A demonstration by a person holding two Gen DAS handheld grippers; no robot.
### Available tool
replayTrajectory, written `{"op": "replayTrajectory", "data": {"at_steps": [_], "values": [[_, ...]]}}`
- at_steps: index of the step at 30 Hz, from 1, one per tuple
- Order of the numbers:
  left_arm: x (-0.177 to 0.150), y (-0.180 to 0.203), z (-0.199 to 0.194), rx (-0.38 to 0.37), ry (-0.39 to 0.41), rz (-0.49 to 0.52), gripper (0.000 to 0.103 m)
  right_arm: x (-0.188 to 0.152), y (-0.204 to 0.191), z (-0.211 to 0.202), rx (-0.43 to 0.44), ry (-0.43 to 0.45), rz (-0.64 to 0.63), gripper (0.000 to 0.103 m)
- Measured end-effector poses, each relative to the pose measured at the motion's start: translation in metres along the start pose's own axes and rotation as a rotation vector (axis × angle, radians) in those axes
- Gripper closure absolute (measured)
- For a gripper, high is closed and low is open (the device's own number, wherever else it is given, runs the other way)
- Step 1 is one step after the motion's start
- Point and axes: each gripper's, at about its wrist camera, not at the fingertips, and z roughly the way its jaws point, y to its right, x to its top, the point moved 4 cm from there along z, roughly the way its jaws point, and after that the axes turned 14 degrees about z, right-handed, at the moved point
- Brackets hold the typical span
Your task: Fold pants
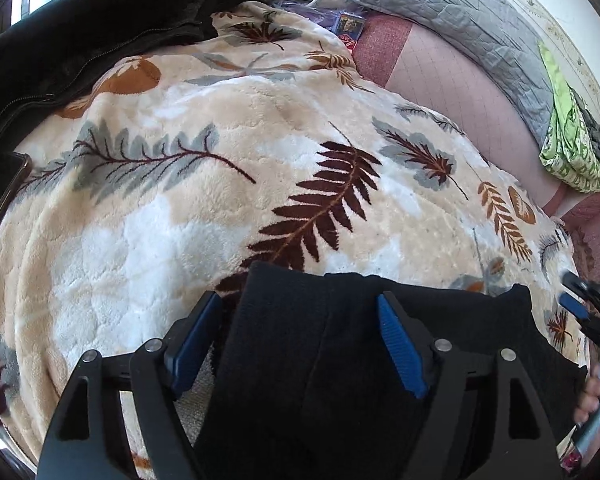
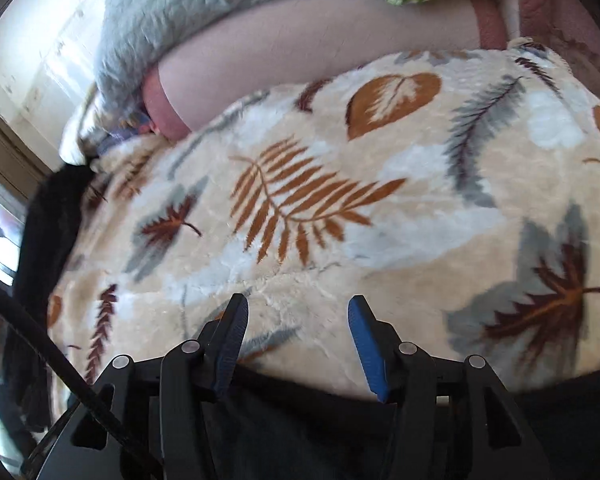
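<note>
The black pants (image 1: 320, 360) lie on a cream fleece blanket with a leaf print (image 1: 220, 184), at the near edge of the left wrist view. My left gripper (image 1: 300, 308) is open, its blue-padded fingers (image 1: 400, 348) straddling the upper end of the pants. The right gripper shows at the far right of that view (image 1: 576, 304), beside the pants' right edge. In the right wrist view my right gripper (image 2: 298, 312) is open and empty above the blanket (image 2: 340, 200), with the black pants (image 2: 300, 432) under its base.
A black zipped jacket (image 1: 80, 40) lies at the back left. A grey quilted pillow (image 1: 460, 12), a green patterned cloth (image 1: 572, 144) and a pink sheet (image 1: 452, 80) lie beyond the blanket. A dark cable (image 2: 60, 360) crosses the lower left of the right wrist view.
</note>
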Motion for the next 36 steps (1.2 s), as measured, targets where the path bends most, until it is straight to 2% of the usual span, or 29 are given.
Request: {"op": "replayTrajectory", "data": {"at_steps": [3, 5, 7, 9, 10, 13, 17, 20, 23, 27, 36], "values": [[-0.001, 0.0, -0.008, 0.021, 0.018, 0.006, 0.025, -0.016, 0.019, -0.049, 0.036, 0.022, -0.037, 0.042], [-0.002, 0.007, -0.024, 0.065, 0.07, 0.046, 0.025, -0.028, 0.031, -0.074, 0.04, 0.041, -0.061, 0.042], [-0.005, 0.019, -0.05, 0.173, 0.156, 0.127, 0.025, -0.049, 0.048, -0.103, 0.046, 0.078, -0.085, 0.042], [-0.012, 0.033, -0.07, 0.265, 0.205, 0.184, 0.025, -0.068, 0.064, -0.125, 0.028, 0.141, -0.118, 0.035], [-0.016, 0.041, -0.078, 0.283, 0.209, 0.195, 0.024, -0.08, 0.075, -0.14, 0.008, 0.182, -0.134, 0.033], [-0.033, 0.072, -0.094, 0.225, 0.175, 0.237, 0.024, -0.103, 0.101, -0.161, -0.049, 0.265, -0.138, 0.03], [-0.055, 0.116, -0.104, 0.21, 0.12, 0.334, 0.024, -0.115, 0.132, -0.177, -0.095, 0.339, -0.089, 0.03], [-0.065, 0.146, -0.11, 0.193, 0.093, 0.405, 0.024, -0.116, 0.151, -0.187, -0.076, 0.37, -0.02, 0.03], [-0.068, 0.171, -0.122, 0.217, 0.111, 0.477, 0.024, -0.117, 0.162, -0.193, -0.066, 0.398, 0.016, 0.03], [-0.07, 0.188, -0.13, 0.22, 0.111, 0.522, 0.023, -0.119, 0.167, -0.194, -0.073, 0.425, 0.016, 0.03], [-0.074, 0.204, -0.123, 0.217, 0.085, 0.566, 0.023, -0.124, 0.158, -0.191, -0.029, 0.419, 0.0, 0.027]]}}
